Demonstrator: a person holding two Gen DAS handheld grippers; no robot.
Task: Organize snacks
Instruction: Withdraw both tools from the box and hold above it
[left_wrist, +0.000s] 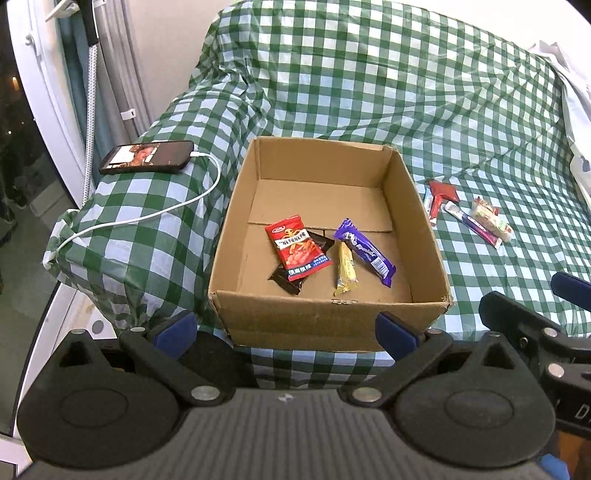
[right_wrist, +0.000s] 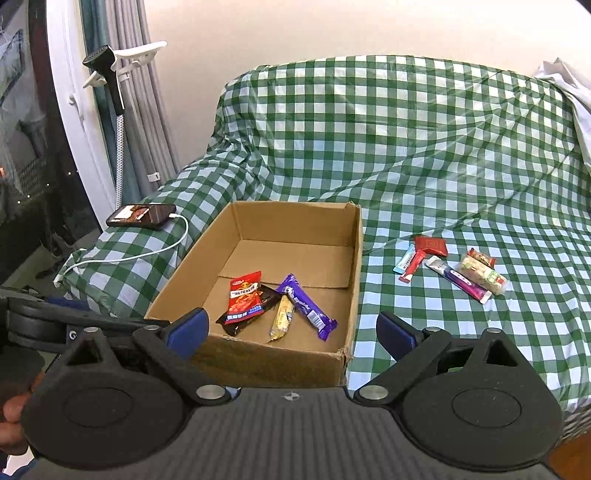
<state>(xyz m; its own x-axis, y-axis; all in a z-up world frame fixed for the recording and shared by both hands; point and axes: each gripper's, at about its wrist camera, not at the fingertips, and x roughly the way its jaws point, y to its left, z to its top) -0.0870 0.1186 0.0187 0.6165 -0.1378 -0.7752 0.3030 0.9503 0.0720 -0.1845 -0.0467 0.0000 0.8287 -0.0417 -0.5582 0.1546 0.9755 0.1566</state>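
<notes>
My left tongs (left_wrist: 286, 328) stand wide apart with nothing between the blue pads, and my right tongs (right_wrist: 291, 330) are just as wide and empty.

The left view shows the open brown cardboard box (left_wrist: 325, 321) in the middle of the frame, on the green-and-white checked cloth (left_wrist: 369, 81). It also catches part of my other black tool at the right edge. The right view instead shows fingers (right_wrist: 11, 410) at the lower left edge and a black steamer head on a white stand (right_wrist: 101, 61) at the upper left.

Both views show the black phone with a lit screen (left_wrist: 146, 157) and its white cable (left_wrist: 207, 192) left of the box.

Inside the box, just above my tongs in each frame, lie a red snack packet (left_wrist: 297, 247) on top of a dark brown wrapper (left_wrist: 286, 282), a yellow bar (left_wrist: 345, 271) and a purple bar (left_wrist: 365, 251). Five or so loose snacks (left_wrist: 469, 212) lie on the cloth to the box's right, well apart from both tongs.
</notes>
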